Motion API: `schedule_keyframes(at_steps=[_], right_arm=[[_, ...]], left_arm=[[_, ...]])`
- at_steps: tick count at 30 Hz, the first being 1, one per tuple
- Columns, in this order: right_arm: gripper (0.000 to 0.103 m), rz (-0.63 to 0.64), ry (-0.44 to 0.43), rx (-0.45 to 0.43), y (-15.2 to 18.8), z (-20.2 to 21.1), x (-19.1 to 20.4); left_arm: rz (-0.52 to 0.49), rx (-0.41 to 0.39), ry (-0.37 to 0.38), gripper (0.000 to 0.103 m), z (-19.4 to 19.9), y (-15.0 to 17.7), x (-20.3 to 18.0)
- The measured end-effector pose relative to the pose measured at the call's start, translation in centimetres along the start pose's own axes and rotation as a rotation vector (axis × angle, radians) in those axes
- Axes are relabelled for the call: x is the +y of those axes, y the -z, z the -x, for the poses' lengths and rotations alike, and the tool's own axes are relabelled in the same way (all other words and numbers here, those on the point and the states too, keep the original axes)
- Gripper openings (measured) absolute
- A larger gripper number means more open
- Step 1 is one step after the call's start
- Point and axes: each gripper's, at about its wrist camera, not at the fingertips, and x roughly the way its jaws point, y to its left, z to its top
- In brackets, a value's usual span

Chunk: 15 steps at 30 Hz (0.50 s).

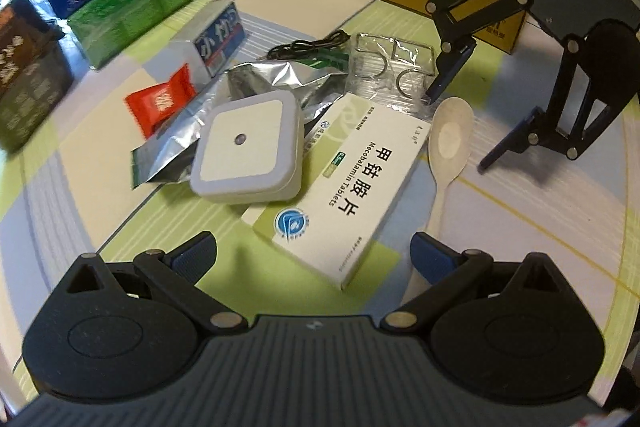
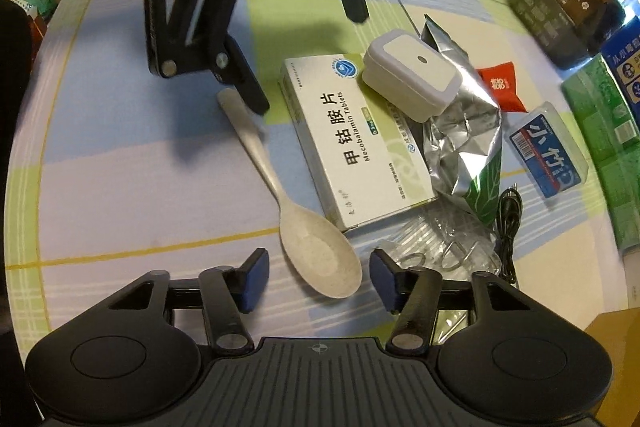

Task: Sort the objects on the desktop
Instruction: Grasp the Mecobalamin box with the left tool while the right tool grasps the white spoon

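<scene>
White tablet box (image 1: 344, 183), one, lies mid-table with one square night light (image 1: 246, 147) leaning on it, one pale spoon (image 2: 308, 227) beside it, one foil pouch (image 2: 468, 147), one red sachet (image 1: 160, 103); left gripper (image 1: 314, 255) and right gripper (image 2: 318, 279) both gape wide, holding nothing

Green-and-blue checked tablecloth (image 2: 140, 167), red sachet (image 1: 160, 103), silver foil pouch (image 2: 464, 131).
</scene>
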Motion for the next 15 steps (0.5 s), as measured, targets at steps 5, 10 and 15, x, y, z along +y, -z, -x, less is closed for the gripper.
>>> schedule_keyframes(at_steps=[5,10,15], right_arm=[[0.039,0.003,-0.013,0.002,-0.1,0.0,-0.2],[0.034,0.011,-0.023,0.012,0.0,-0.2,-0.1],[0.032,-0.006,-0.025,0.029,0.2,0.1,0.2]], left_arm=[[-0.036,-0.017,0.046,0.101,-1.0,-0.4,0.6],[-0.062,-0.008,0.079,0.095,-1.9,-0.7,0.6],[-0.036,0.002,0.088,0.081,-2.0,-0.9,0.6]])
